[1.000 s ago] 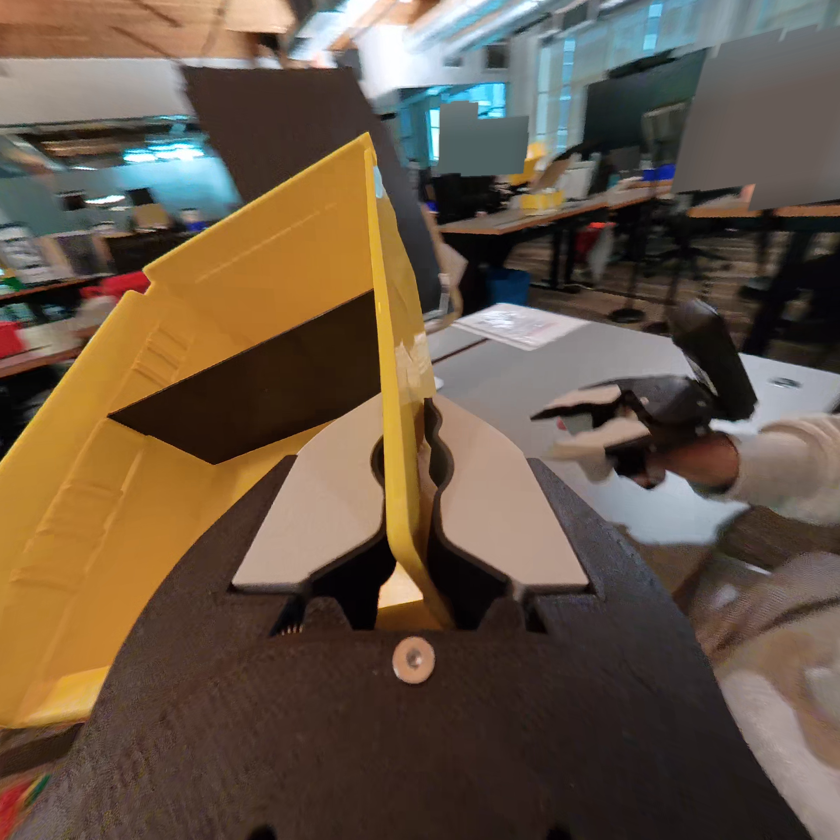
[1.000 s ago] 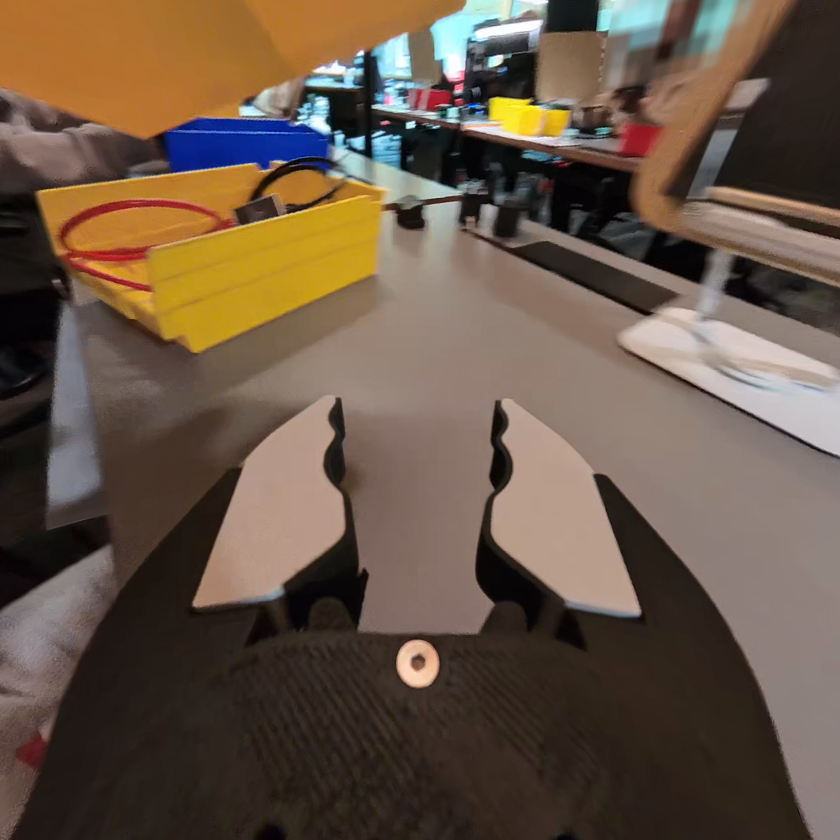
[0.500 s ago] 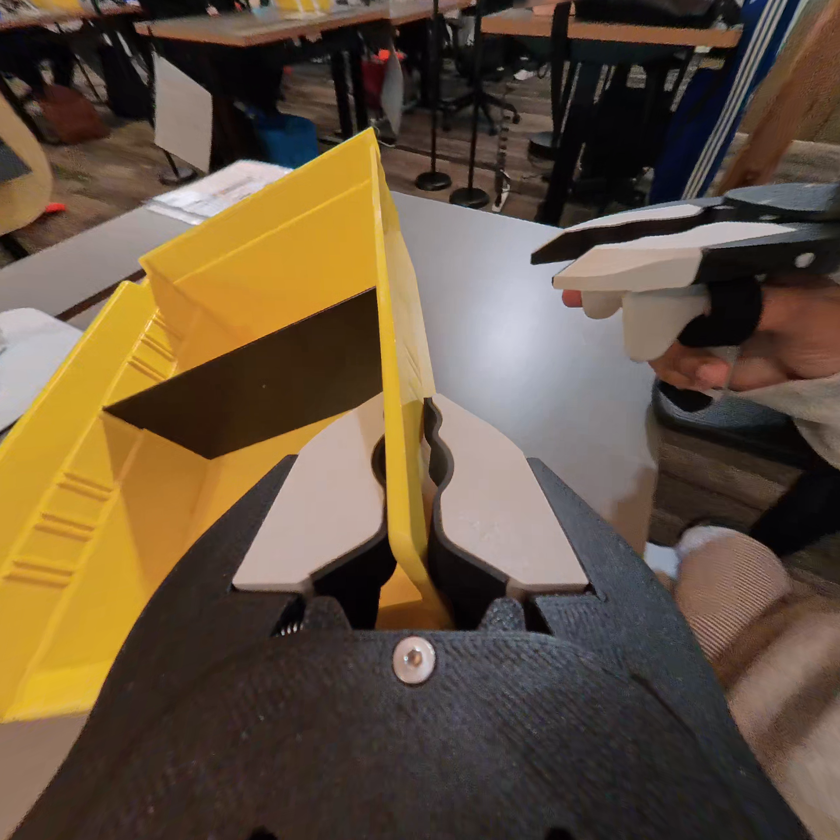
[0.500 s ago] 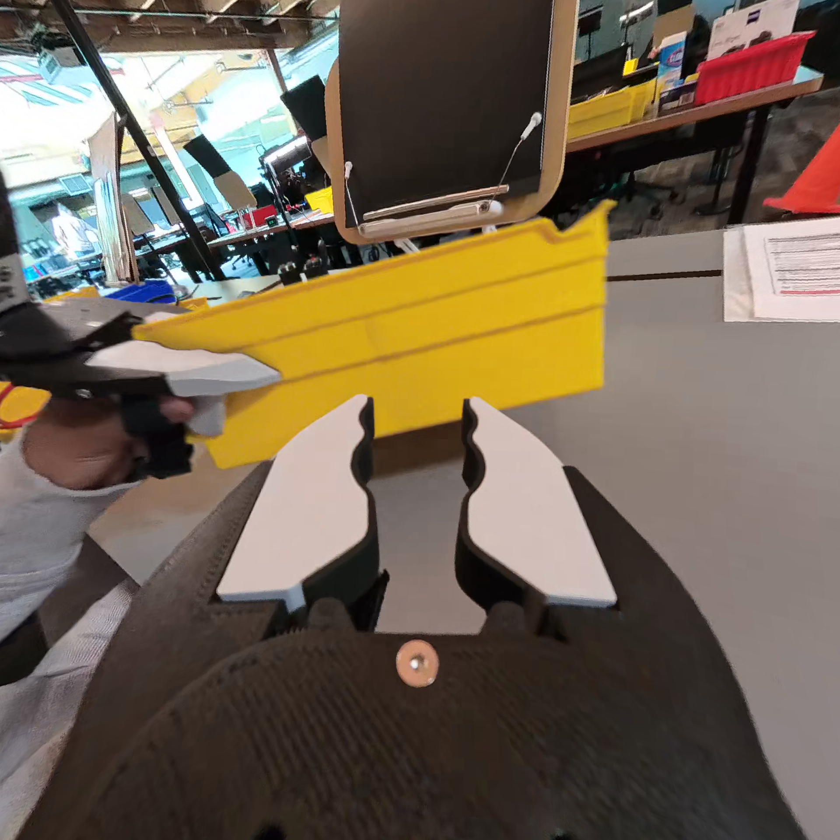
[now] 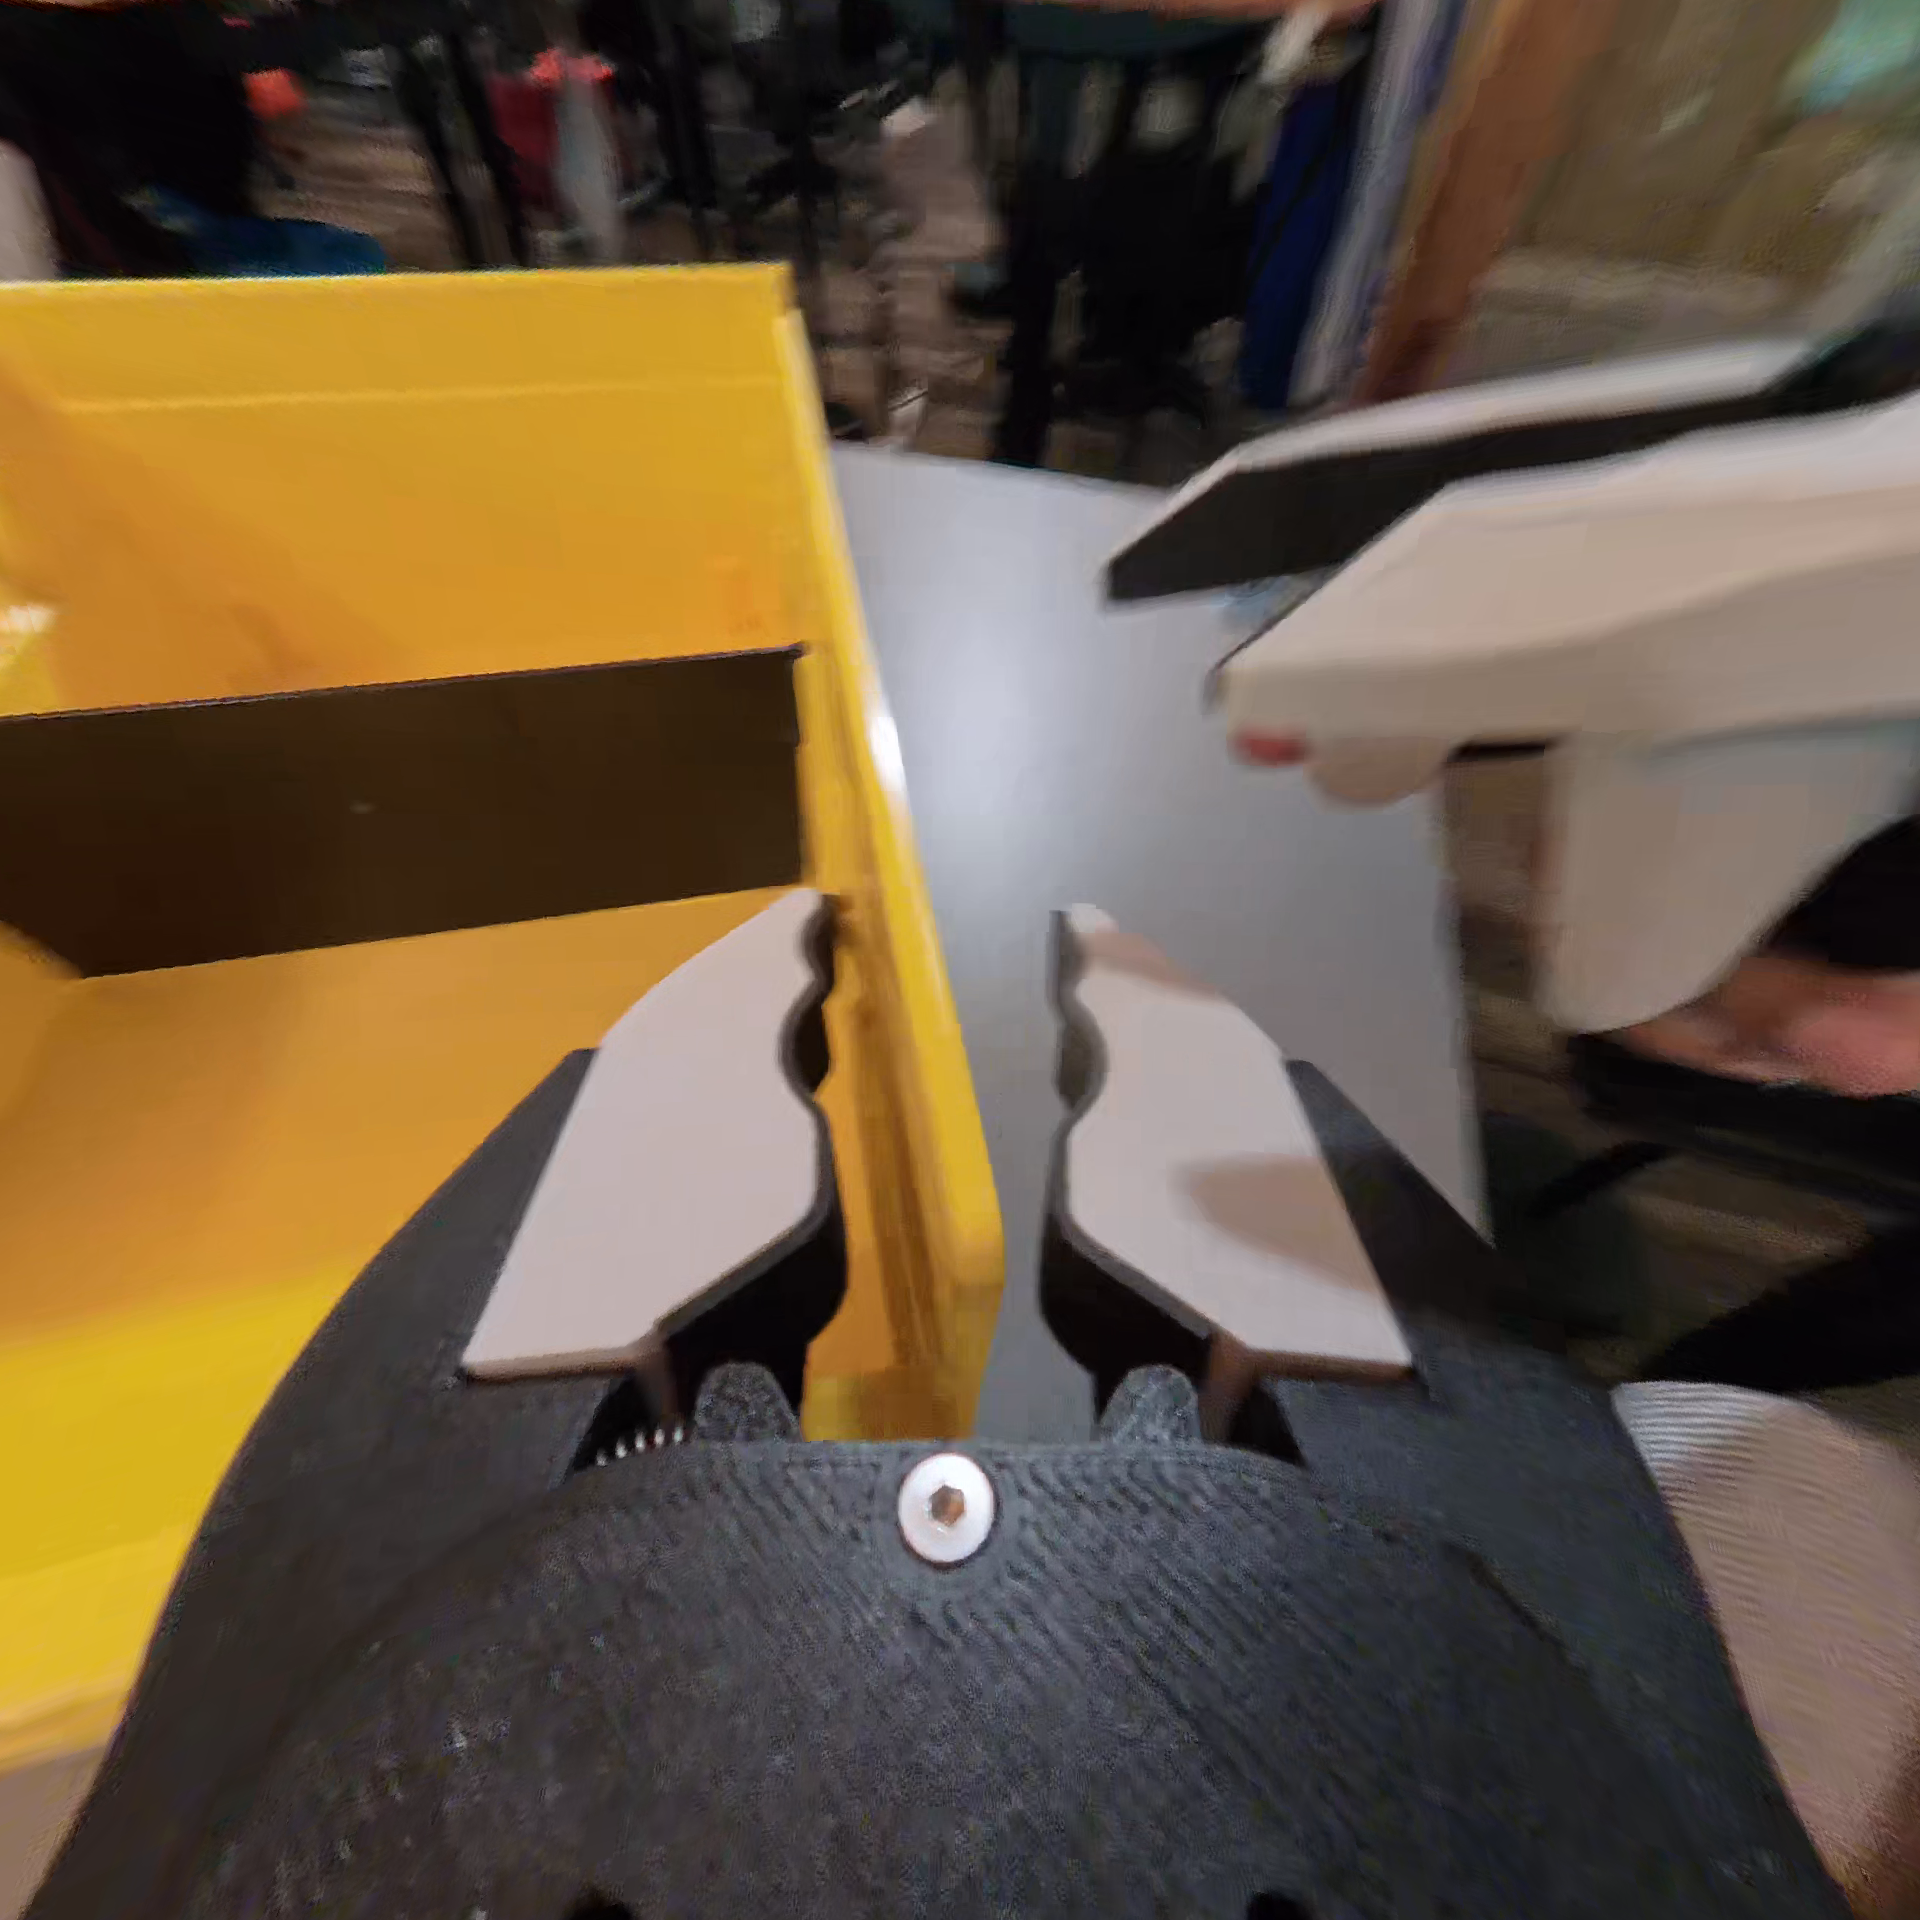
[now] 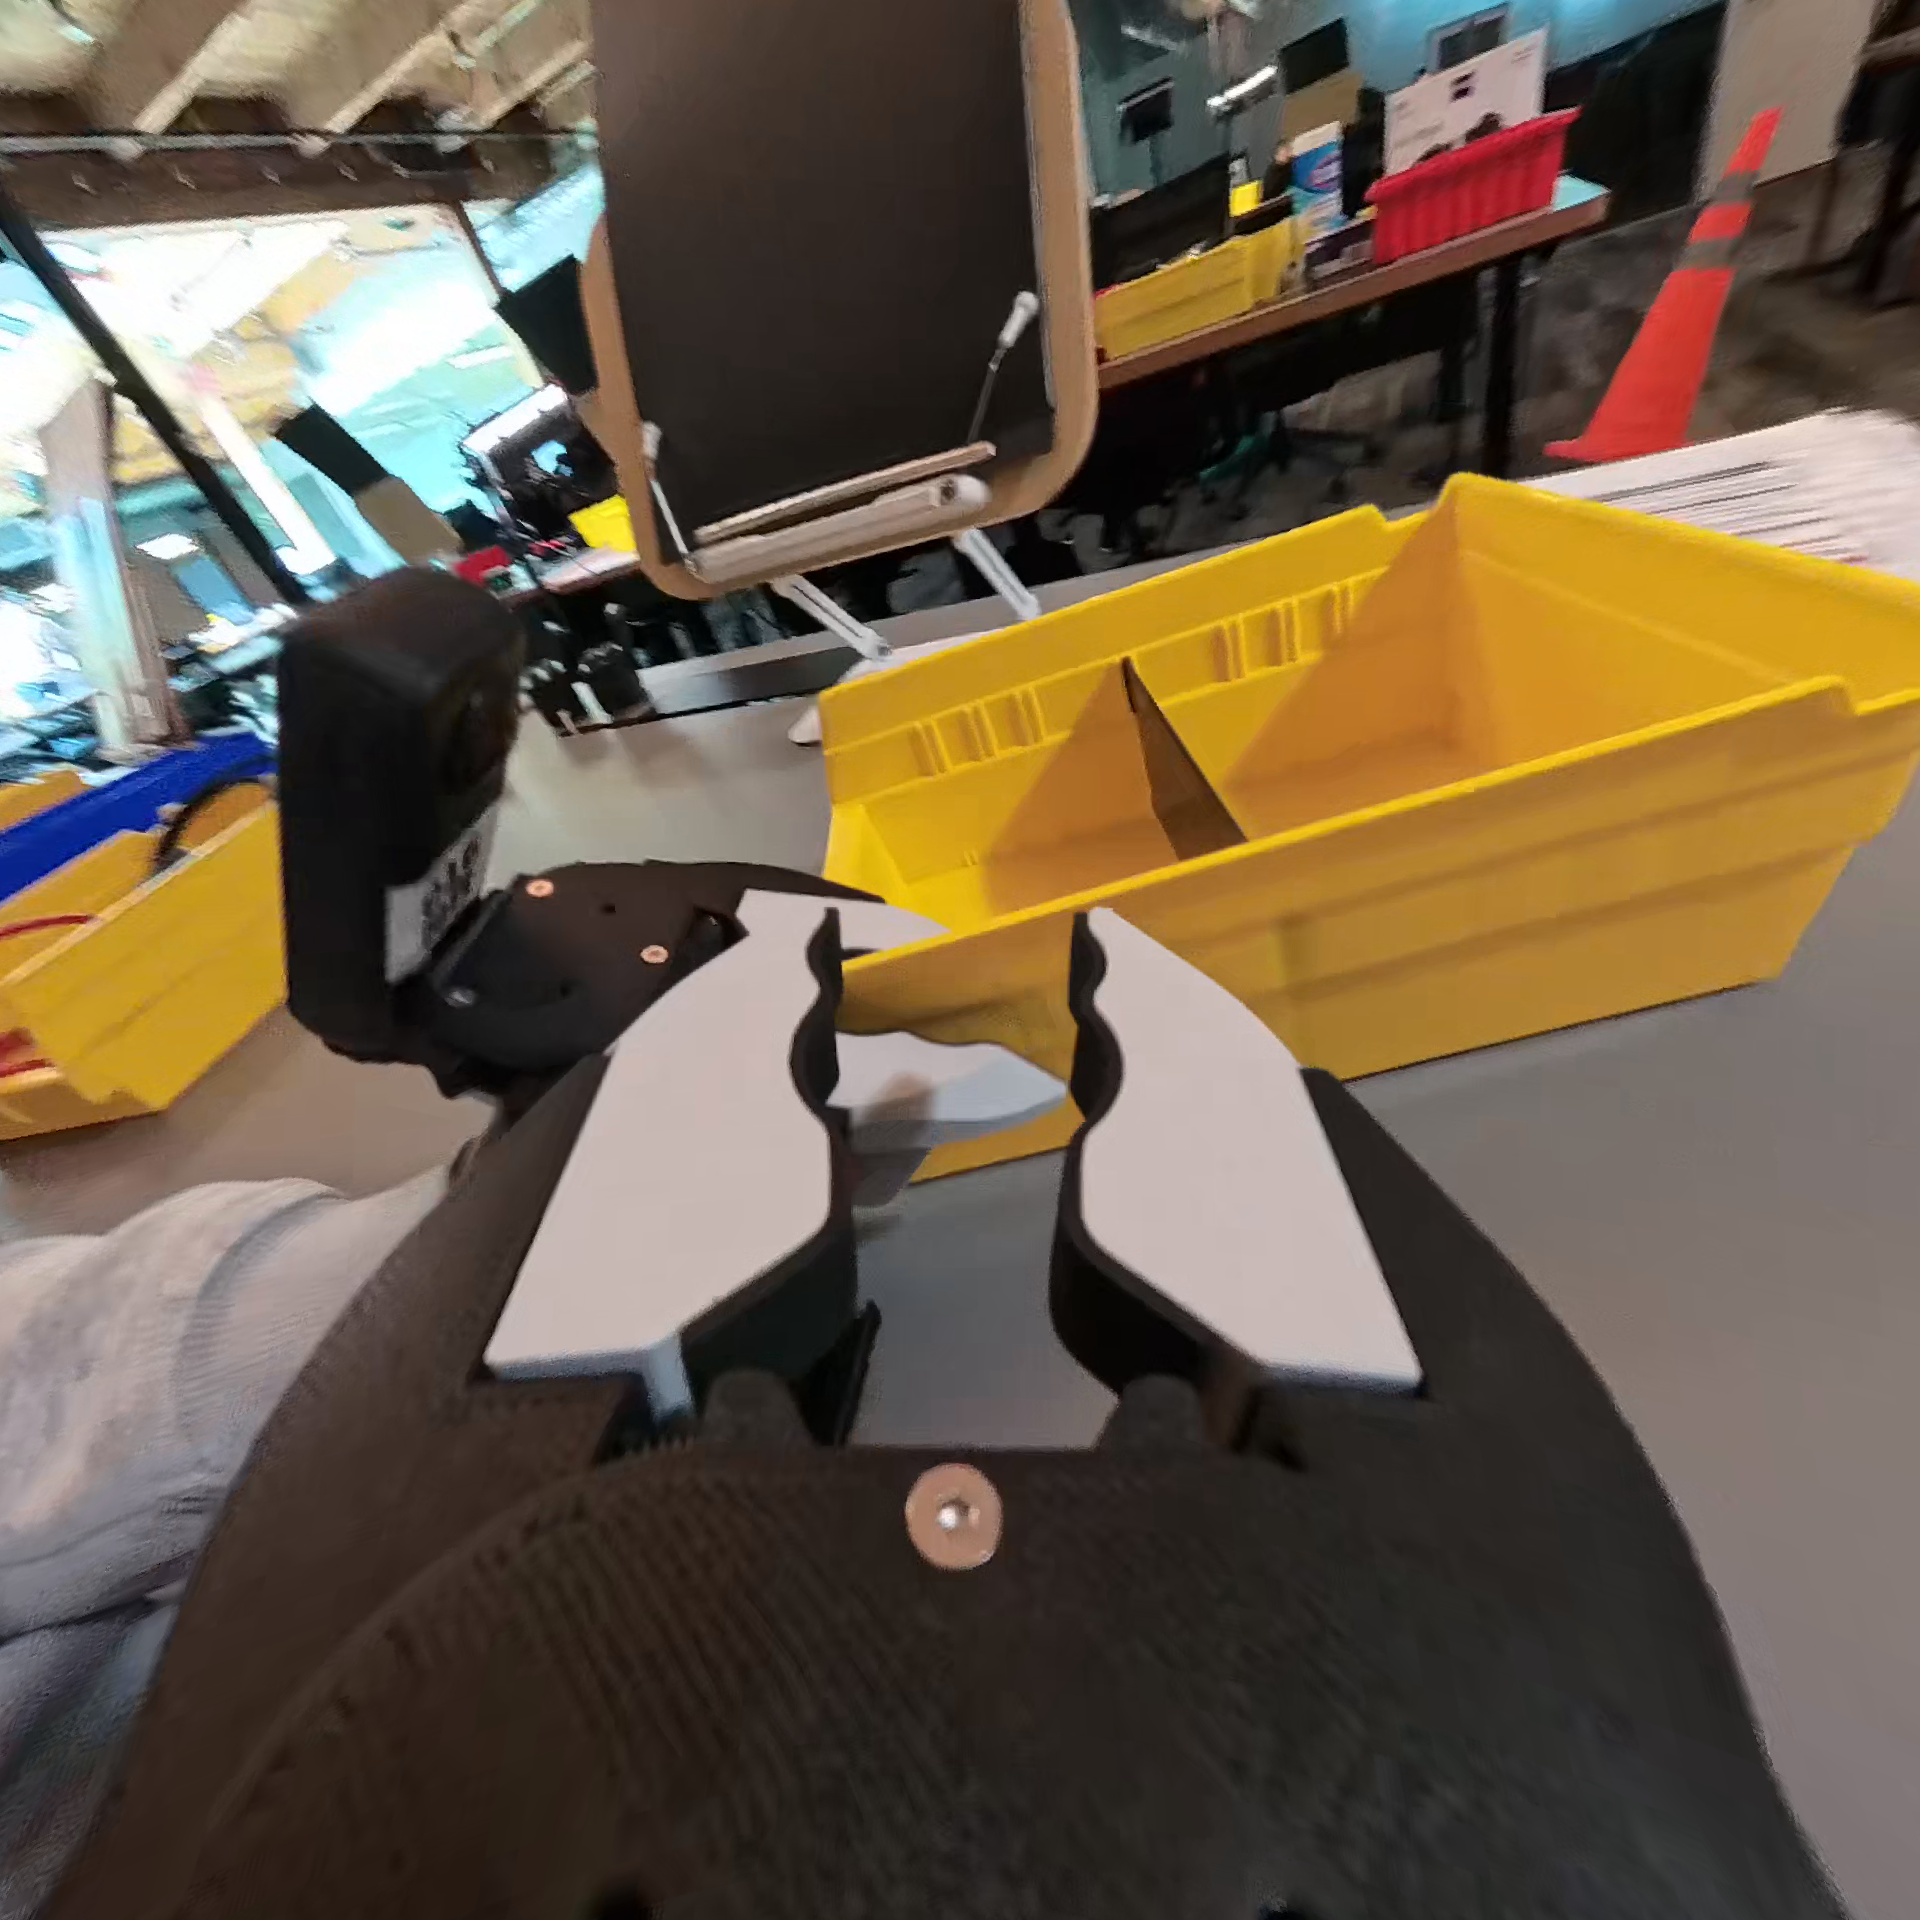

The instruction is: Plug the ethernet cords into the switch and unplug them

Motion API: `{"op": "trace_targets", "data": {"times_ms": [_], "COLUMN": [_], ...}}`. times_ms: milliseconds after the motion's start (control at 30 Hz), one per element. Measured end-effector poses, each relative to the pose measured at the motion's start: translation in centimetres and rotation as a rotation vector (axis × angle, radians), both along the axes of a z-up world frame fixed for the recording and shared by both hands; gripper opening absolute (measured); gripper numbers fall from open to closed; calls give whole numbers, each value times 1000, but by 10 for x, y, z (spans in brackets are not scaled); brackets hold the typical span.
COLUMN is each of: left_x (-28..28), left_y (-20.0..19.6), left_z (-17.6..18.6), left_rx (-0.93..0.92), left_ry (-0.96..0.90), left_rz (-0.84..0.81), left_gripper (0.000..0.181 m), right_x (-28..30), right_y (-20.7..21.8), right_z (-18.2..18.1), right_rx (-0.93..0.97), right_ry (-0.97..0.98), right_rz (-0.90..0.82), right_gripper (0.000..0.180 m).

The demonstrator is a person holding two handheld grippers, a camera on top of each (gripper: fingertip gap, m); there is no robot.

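The left gripper (image 5: 940, 925) stands with its jaws spread apart, straddling the right-hand wall of the yellow bin (image 5: 416, 499). That wall runs up between the two fingers: it lies close against the inner finger and shows a clear gap to the outer one, so the gripper clamps nothing. The bin sits flat on the grey table (image 5: 997, 665), with a black divider (image 5: 416, 800) crossing it from 9 o'clock towards the centre of the left wrist view. Bare table lies beyond the wall at 12 to 1 o'clock, up to the far table edge. The right gripper (image 5: 1558, 582) hovers at 2 o'clock, held in a hand (image 5: 1787, 1023).

In the right wrist view, the right gripper (image 6: 951, 966) is open and holds nothing. The bin (image 6: 1455, 914) lies ahead at 1 to 2 o'clock, its near corner showing between the fingers; the left gripper (image 6: 862, 945) reaches that corner from 10 o'clock. Open grey table stretches at 3 to 4 o'clock. A second yellow bin (image 6: 125, 977) at 9 o'clock holds a red cord (image 6: 31, 925) and a black cord (image 6: 197, 816), with a blue bin (image 6: 114, 810) just behind it. No switch can be made out.

Half a second ago the left gripper was shut on the bin's wall and the bin was tilted off the table; now the jaws have released it and it rests level. The right gripper's jaws are slightly wider.
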State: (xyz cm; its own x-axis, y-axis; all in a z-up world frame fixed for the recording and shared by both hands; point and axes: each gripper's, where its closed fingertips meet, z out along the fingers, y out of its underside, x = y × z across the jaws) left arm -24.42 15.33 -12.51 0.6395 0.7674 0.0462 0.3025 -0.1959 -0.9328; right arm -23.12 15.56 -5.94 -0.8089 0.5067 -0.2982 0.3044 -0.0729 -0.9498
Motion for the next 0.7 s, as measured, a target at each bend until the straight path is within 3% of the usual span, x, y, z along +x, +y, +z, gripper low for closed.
{"op": "trace_targets", "data": {"times_ms": [33, 67, 167, 200, 300, 400, 467, 533, 600, 700], "left_x": [5, 11, 30, 34, 54, 77, 87, 100, 116, 131], "left_y": [17, 33, 62, 62, 39, -3, -41, -77, -105, -137], "left_z": [7, 13, 27, 32, 70, 89, 82, 70, 54, 36], "left_rx": [110, 215, 367, 375, 422, 332, 216, 159, 172, 276], "left_ry": [-39, -95, -229, -238, -67, 90, 152, 165, 131, 38], "left_rz": [-80, -167, -400, -424, -411, -340, -232, -136, -61, 28], "left_gripper": [60, 80, 109, 106, 73, 69, 70, 69, 69, 68], "right_x": [0, -1, 0, -2, -10, -10, -2, 2, -4, -22], "right_y": [4, 10, 38, 49, 65, 48, 26, 8, 3, 12], "right_z": [-1, 3, 37, 46, 47, 20, 0, -20, -37, -44], "right_rx": [8, -15, -196, -230, -184, -61, 74, 231, 371, 404], "right_ry": [3, 15, 113, 151, 211, 140, 134, 156, 178, 156], "right_rz": [-24, -49, -118, -167, -262, -283, -247, -223, -237, -240], "right_gripper": [42, 38, 39, 36, 46, 76, 98, 107, 108, 87]}}
